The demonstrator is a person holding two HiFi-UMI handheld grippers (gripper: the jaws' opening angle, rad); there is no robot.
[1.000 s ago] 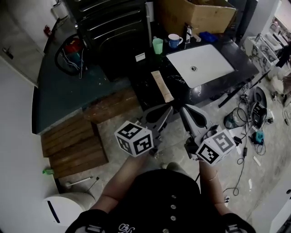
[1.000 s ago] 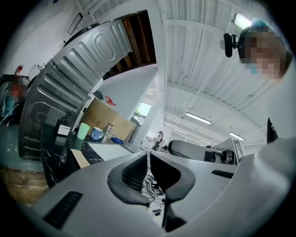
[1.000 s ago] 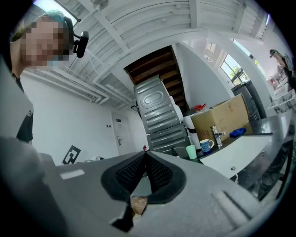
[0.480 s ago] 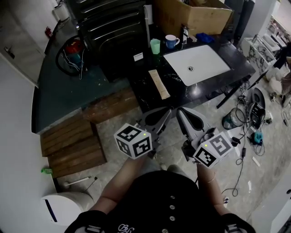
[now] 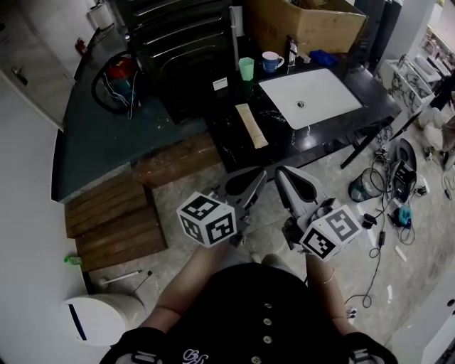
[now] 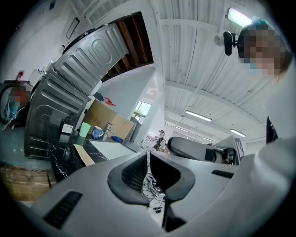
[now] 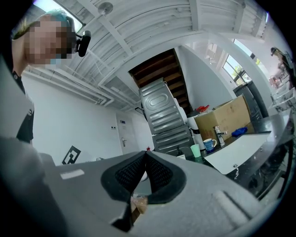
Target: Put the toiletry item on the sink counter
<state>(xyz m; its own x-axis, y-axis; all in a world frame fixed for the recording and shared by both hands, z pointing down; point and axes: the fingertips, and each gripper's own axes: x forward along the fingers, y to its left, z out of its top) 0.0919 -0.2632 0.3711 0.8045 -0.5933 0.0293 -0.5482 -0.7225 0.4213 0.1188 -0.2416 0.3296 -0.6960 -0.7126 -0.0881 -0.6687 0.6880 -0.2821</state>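
A long tan toiletry box (image 5: pixel 252 125) lies flat on the black marble sink counter (image 5: pixel 334 128), left of the white basin (image 5: pixel 311 97). It also shows in the left gripper view, where the tan box (image 6: pixel 83 155) lies in front of a green cup (image 6: pixel 85 129). My left gripper (image 5: pixel 245 183) and right gripper (image 5: pixel 288 178) hover side by side over the floor just short of the counter's front edge. Both point at the counter. Each is shut with nothing between its pads, as seen for the left gripper (image 6: pixel 148 152) and the right gripper (image 7: pixel 144 153).
A green cup (image 5: pixel 247 69), a blue and white mug (image 5: pixel 271 62) and a faucet (image 5: pixel 291 50) stand behind the basin, with a cardboard box (image 5: pixel 306 21) beyond. A dark ribbed metal cabinet (image 5: pixel 185 50) stands left of the counter. Wooden pallets (image 5: pixel 114 220), a white bin (image 5: pixel 99 316) and cables (image 5: pixel 384 185) are on the floor.
Both grippers stay shut and side by side. In the head view the counter and its things have shifted slightly up and away from the grippers.
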